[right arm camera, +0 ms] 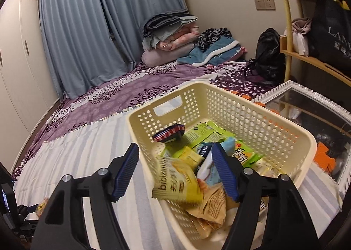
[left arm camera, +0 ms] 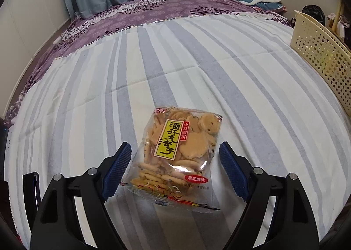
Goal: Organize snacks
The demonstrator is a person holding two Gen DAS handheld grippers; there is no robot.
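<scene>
A clear bag of rice crackers [left arm camera: 175, 153] with a yellow label lies on the striped sheet [left arm camera: 153, 63]. My left gripper [left arm camera: 174, 155] is open, its blue pads on either side of the bag, not touching it. In the right wrist view a cream perforated basket [right arm camera: 252, 116] holds several snack packs. A yellow snack pack [right arm camera: 177, 182] sits tilted over the basket's near rim between the fingers of my right gripper [right arm camera: 175, 166], which is open and not pinching it.
The basket's side [left arm camera: 322, 52] shows at the right in the left wrist view. A purple floral bedspread [right arm camera: 131, 87], folded bedding [right arm camera: 171, 39], curtains, a framed mirror [right arm camera: 318, 114] and a wooden shelf stand around the bed.
</scene>
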